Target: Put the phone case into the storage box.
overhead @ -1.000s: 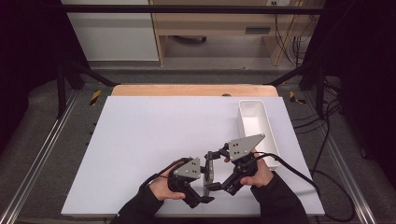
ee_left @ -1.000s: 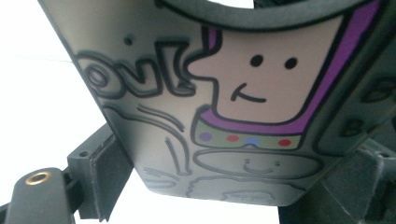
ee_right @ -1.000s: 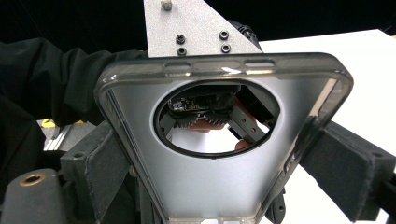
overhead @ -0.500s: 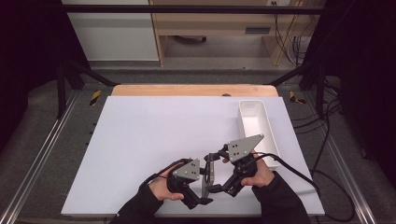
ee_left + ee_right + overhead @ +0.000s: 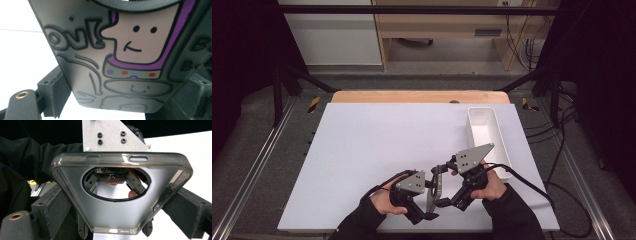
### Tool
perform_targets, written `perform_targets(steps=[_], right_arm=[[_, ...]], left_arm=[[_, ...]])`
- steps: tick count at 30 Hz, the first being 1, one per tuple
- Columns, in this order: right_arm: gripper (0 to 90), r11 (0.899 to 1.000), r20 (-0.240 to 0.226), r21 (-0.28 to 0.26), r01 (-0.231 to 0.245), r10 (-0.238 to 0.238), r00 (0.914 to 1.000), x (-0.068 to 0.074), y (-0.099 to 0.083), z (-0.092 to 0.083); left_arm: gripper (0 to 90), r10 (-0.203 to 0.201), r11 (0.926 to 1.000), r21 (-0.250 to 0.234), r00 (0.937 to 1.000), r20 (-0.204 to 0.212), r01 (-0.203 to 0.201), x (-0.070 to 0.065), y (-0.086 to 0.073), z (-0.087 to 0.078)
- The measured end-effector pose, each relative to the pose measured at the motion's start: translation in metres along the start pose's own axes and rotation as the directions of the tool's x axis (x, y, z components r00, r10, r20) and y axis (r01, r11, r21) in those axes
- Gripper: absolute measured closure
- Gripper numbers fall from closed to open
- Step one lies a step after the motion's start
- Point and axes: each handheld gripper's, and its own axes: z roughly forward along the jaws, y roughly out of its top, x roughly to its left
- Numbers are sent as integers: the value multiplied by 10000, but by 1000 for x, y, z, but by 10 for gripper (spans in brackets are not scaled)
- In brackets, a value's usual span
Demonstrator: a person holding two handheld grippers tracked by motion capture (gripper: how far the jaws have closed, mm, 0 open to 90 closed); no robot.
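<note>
A grey see-through phone case (image 5: 435, 186) is held on edge between both grippers, just above the white table (image 5: 372, 145) near its front edge. In the left gripper view its printed back (image 5: 130, 55) shows a cartoon figure. My left gripper (image 5: 120, 100) is shut on its sides. In the right gripper view the case's inner side (image 5: 117, 212) faces me, with a large round camera hole. My right gripper (image 5: 120, 215) is shut on it too. From above, the left gripper (image 5: 426, 211) and right gripper (image 5: 446, 201) meet at the case.
A long white tray (image 5: 502, 145) lies at the right of the table, just beyond my right hand, with nothing visible in it. A wooden strip (image 5: 412, 96) runs along the far edge. Metal rails flank the table, and cables trail on the right.
Both hands have shifted slightly while they keep hold of the case. The case has turned a little more on edge.
</note>
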Motion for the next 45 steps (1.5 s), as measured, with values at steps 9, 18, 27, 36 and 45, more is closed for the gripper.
perform_targets(steps=[9,18,27,36,45], right_arm=[[125,10000,145,-5,24,-24,9999,0,0,0],[125,9999,362,-101,-21,24,9993,0,2,-4],[125,9995,878,-327,-43,72,9961,-2,7,-16],[124,9988,1584,-442,-232,299,9869,-4,10,-27],[123,9957,2533,-810,-451,643,9652,-7,10,-38]], left_arm=[[111,-118,9999,-57,9999,-41,117,0,0,1],[102,-297,9995,-146,9983,-502,290,-1,-3,-6],[99,-573,9978,-390,9932,-1017,535,-1,-12,-25],[92,-1214,9907,-827,9772,-1740,1084,1,-26,-45],[64,-2245,9691,-1677,9285,-2958,1809,6,-42,-66]])
